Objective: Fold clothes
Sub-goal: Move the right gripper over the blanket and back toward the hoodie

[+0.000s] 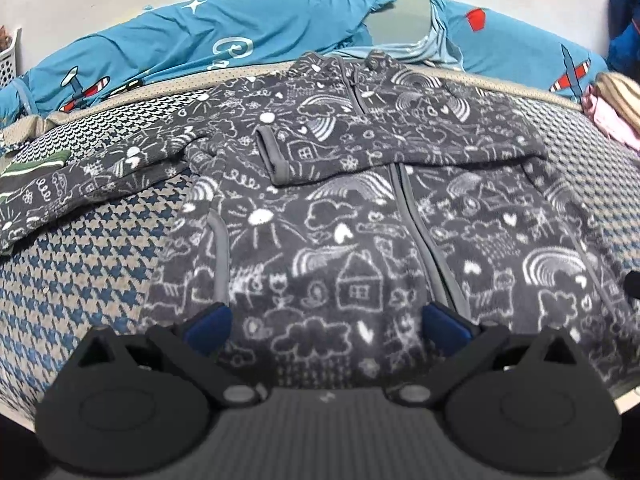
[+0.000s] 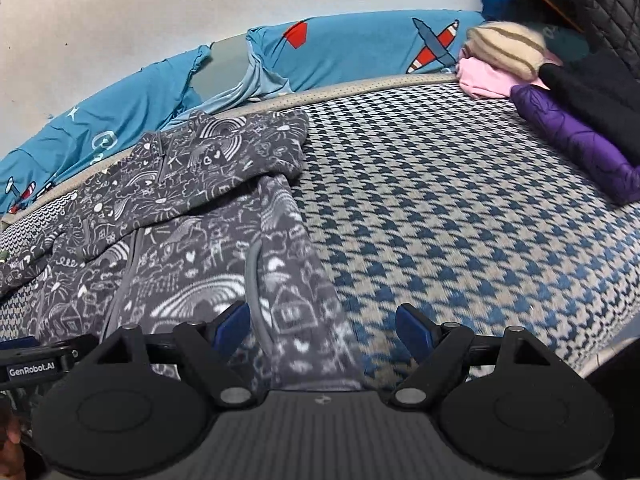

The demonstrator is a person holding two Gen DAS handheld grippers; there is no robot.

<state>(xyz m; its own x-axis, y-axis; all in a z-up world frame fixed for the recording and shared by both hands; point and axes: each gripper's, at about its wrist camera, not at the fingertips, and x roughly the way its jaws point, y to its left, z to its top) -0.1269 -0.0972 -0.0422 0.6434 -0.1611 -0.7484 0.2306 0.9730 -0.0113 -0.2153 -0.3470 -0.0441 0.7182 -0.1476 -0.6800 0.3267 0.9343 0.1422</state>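
1 doodle-print jacket (image 1: 360,216), 2 grippers (image 1: 326,326) (image 2: 324,326), 1 folded-clothes pile (image 2: 560,92)

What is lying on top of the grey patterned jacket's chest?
One sleeve is folded across the jacket, cuff near the middle. It hides the zipper beneath; the other sleeve lies spread aside.

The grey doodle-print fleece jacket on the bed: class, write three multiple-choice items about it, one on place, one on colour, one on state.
1. Where does the jacket lie?
A. on the houndstooth mattress
B. in the white basket
C. on the floor

2. What colour is the folded garment beside the pink one?
A. green
B. purple
C. orange

3. How does the jacket's right-hand sleeve lie in the left wrist view?
A. hanging off the bed
B. rolled into a ball
C. folded across the chest

Answers: 1 A, houndstooth mattress shows on both sides of it. 2 B, the purple garment lies next to the pink garment. 3 C, the sleeve crosses the zip, cuff left of it.
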